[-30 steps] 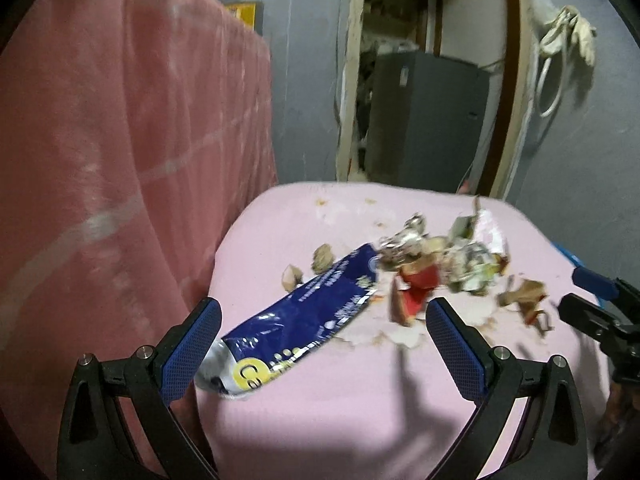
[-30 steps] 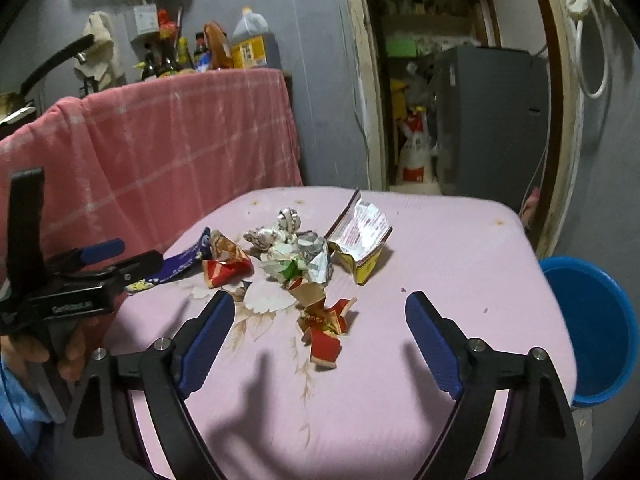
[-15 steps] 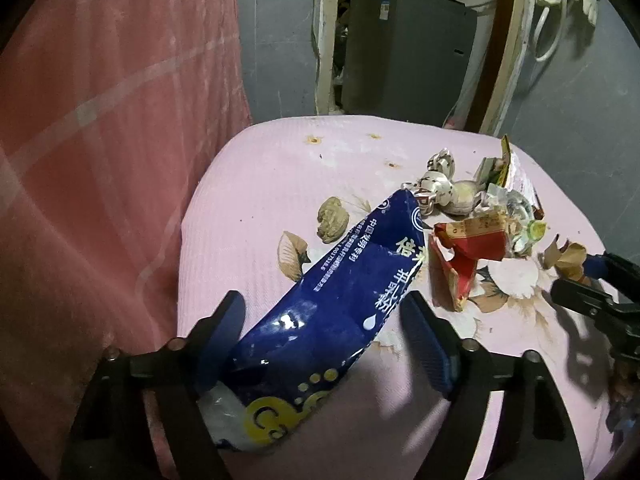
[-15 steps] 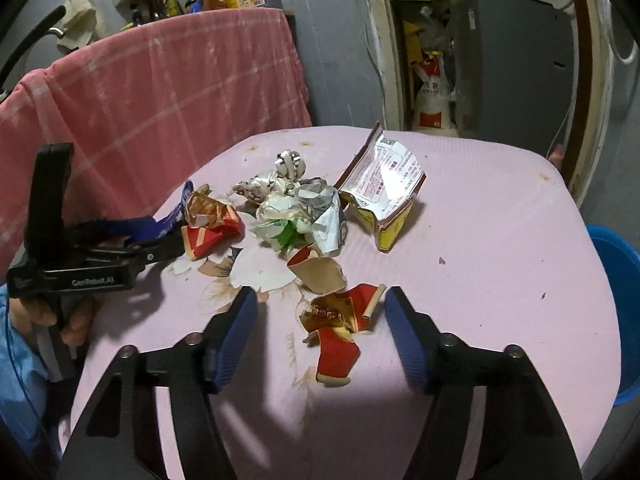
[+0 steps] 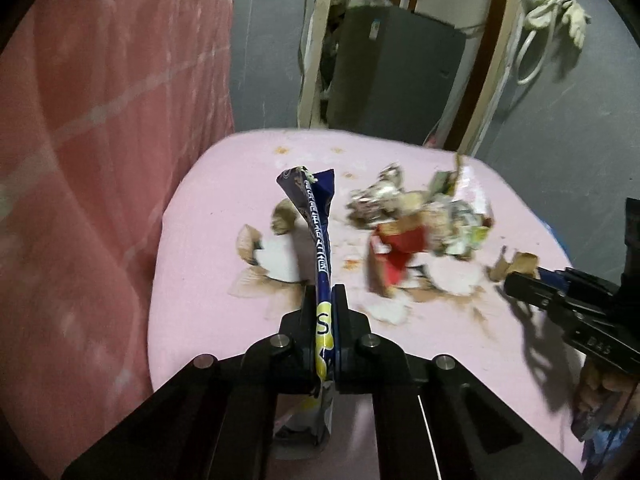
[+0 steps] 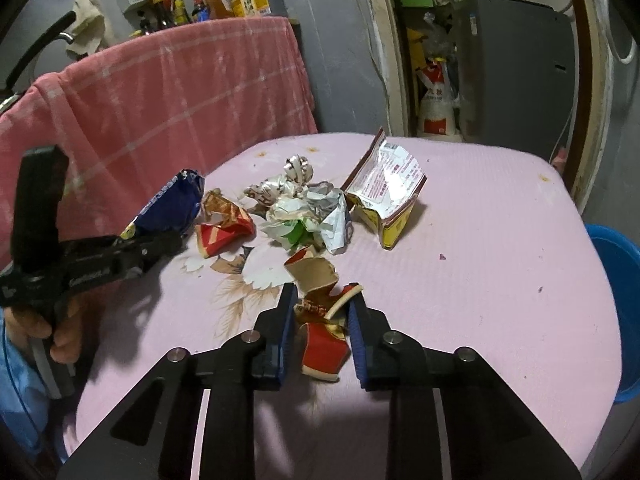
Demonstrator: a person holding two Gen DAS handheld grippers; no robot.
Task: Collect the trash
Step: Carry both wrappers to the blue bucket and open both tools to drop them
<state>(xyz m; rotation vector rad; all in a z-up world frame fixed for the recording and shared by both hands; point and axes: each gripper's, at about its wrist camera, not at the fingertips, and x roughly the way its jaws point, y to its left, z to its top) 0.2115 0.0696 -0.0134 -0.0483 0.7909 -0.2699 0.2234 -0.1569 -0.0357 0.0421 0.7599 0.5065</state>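
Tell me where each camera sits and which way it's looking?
Left wrist: rides the left gripper, looking along its fingers, which pinch the blue wrapper; the right gripper shows at right.
Right wrist: rides the right gripper, fingers around the red scrap; the left gripper and hand show at left.
Shared: pink tablecloth, trash pile.

Left gripper [image 5: 323,304] clamped tight on something thin, right gripper [image 6: 322,312] narrowed, jaws not fully together.
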